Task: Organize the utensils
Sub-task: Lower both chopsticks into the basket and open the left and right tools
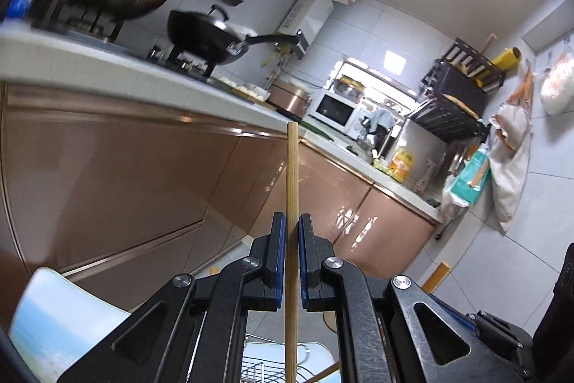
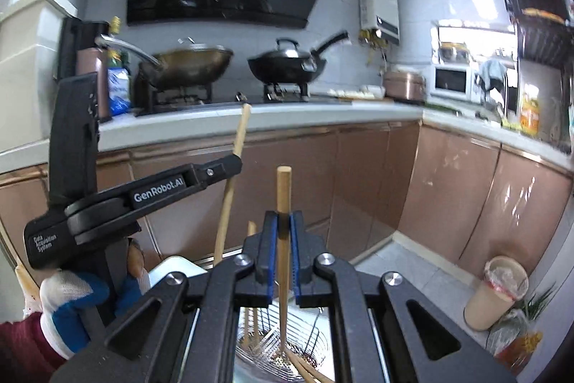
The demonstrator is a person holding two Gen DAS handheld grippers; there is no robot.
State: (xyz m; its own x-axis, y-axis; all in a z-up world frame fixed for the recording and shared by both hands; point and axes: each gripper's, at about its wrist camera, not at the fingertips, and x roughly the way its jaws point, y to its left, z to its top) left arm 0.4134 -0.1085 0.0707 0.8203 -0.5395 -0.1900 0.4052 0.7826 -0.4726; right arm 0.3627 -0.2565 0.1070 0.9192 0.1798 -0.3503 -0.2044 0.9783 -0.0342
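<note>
Chopsticks are in both our grippers. Our left gripper [image 1: 291, 225] is clenched on a chopstick [image 1: 292, 189], the blue pads [image 1: 280, 257] pressing it from either side. The stick runs straight up between the fingers, its blunt top rising well above the tips, and its lower part drops down past the gripper body toward the wire basket [image 1: 254, 374] that shows at the bottom edge of the left view. From the right camera we see the same left gripper [image 2: 235, 164] side on, held in a gloved hand [image 2: 71, 304], with its chopstick [image 2: 229, 189] leaning slightly right at the top.

Our right gripper [image 2: 283, 221] is likewise clamped on a second chopstick [image 2: 283, 239], which stands nearly upright between the blue pads [image 2: 295, 257]. Its top pokes out above the fingertips and its lower end reaches down into the basket [image 2: 315, 340]. More chopsticks [image 2: 251, 322] stand or lean inside that basket, and a few lie slanted across its bottom right; we cannot tell how many. A third stick [image 2: 252, 230] rises just left of the right gripper's fingers.

Behind all this runs the counter [image 2: 287, 121], over copper-coloured cabinets [image 2: 369, 174]. On the stove sit a brass-toned wok [image 2: 190, 63] and a black lidded pan [image 2: 287, 63], well apart from our grippers. A microwave [image 2: 452, 79] stands farther right along the counter. On the floor at right stands a plastic cup [image 2: 497, 293] beside a bag [image 2: 513, 343].
</note>
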